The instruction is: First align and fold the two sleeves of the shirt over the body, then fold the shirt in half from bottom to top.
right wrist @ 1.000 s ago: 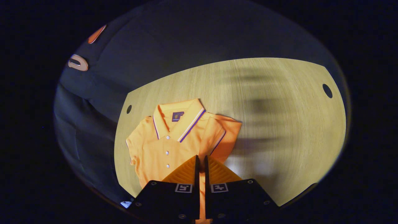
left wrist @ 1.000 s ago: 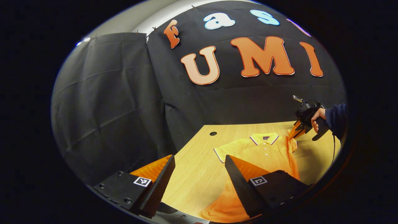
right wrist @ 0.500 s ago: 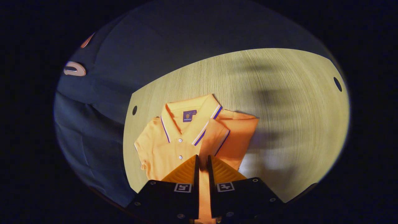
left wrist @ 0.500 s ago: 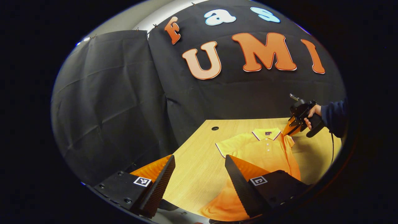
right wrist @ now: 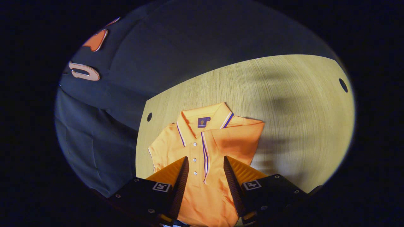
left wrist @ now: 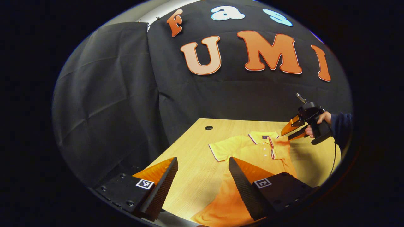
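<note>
Shirt (right wrist: 202, 164) lies flat on the wooden table (right wrist: 300, 126), collar toward the black cloth wall (right wrist: 176, 53). Right gripper view looks down on it: collar (right wrist: 205, 121) with a small tag inside, button placket, and one sleeve (right wrist: 236, 138) folded over the body, its striped cuff edge lying just beside the buttons. Other sleeve (right wrist: 161, 146) is spread out flat on the side of the shirt toward the near table hole (right wrist: 149, 117). A second hole (right wrist: 343, 85) sits well apart from the shirt near the far table edge.

Left gripper view sees the shirt (left wrist: 252, 151) from lower and farther off, hem end closest, plus the right gripper (left wrist: 295, 130) held by a hand (left wrist: 317, 124) in a dark sleeve (left wrist: 341, 129), hovering above the table just beside the shirt's collar end. Same view shows the cloth wall (left wrist: 120, 104) hanging behind the table (left wrist: 192, 151) with a fold between two panels.

Right gripper (right wrist: 205, 171) has its fingers spread apart, nothing between them, poised over the shirt body near the placket; I cannot tell if the tips touch the fabric. Left gripper (left wrist: 202, 176) is wide open, holding nothing, near the shirt's hem end, one finger over bare table and the other over the fabric.
</note>
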Tool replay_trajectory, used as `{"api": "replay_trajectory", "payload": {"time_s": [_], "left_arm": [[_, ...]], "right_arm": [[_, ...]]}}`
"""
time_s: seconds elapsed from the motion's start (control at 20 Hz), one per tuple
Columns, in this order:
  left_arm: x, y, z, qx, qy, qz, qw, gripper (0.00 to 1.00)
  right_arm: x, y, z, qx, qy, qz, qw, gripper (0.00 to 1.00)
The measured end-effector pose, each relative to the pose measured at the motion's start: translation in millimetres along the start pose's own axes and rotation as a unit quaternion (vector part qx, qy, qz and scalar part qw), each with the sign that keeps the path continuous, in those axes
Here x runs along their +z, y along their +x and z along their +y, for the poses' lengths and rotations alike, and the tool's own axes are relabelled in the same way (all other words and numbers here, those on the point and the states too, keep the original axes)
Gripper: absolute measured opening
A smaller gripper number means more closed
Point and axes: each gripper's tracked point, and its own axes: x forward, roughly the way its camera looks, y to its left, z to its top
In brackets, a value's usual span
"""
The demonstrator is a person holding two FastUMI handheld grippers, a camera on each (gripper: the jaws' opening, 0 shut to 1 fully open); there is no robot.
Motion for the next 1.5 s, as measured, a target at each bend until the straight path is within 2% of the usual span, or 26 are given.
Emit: {"api": "replay_trajectory", "payload": {"time_s": [0.15, 0.2, 0.25, 0.35, 0.55, 0.7, 0.85, 0.95, 1.15, 1.3, 1.5], "left_arm": [[-2.8, 40.5, -2.3, -0.03, -0.014, 0.029, 0.999, 0.99], [-5.2, 53.0, -2.8, -0.038, -0.014, 0.038, 0.998, 0.99], [-6.7, 67.1, -3.5, -0.048, -0.012, 0.045, 0.998, 0.99], [-9.9, 93.0, -4.2, -0.067, -0.004, 0.063, 0.996, 0.99], [-25.5, 141.6, -10.9, -0.109, -0.009, 0.116, 0.987, 1.0], [-35.9, 162.8, -8.3, -0.129, -0.03, 0.163, 0.978, 1.0], [-33.5, 190.2, -1.8, -0.132, -0.037, 0.2, 0.97, 0.99], [-38.3, 212.8, -12.9, -0.149, -0.043, 0.226, 0.962, 0.98], [-53.5, 259.1, -21.1, -0.152, -0.055, 0.282, 0.946, 0.98], [-61.1, 288.7, -37.4, -0.164, -0.073, 0.314, 0.932, 0.98], [-87.3, 321.7, -44.8, -0.147, -0.07, 0.371, 0.914, 0.97]], "right_arm": [[-5.4, -11.2, -5.4, -0.015, -0.005, -0.019, 1.0, 0.79], [-8.4, -19.2, -6.6, -0.02, -0.006, -0.027, 0.999, 0.73], [-9.3, -25.3, -7.8, -0.025, -0.005, -0.036, 0.999, 0.86], [-12.3, -39.8, -11.2, -0.042, -0.002, -0.059, 0.997, 0.91], [-21.0, -70.6, -19.7, -0.081, 0.005, -0.123, 0.989, 0.94], [-36.5, -90.7, -31.3, -0.109, 0.012, -0.144, 0.983, 0.95], [-51.7, -102.4, -32.0, -0.12, 0.026, -0.159, 0.98, 0.96], [-63.6, -112.6, -31.3, -0.124, 0.033, -0.173, 0.976, 0.96], [-87.8, -135.4, -32.0, -0.147, 0.04, -0.213, 0.965, 0.96], [-110.0, -154.6, -38.6, -0.177, 0.06, -0.239, 0.953, 0.96], [-138.6, -181.4, -40.3, -0.205, 0.087, -0.281, 0.933, 0.96]]}}
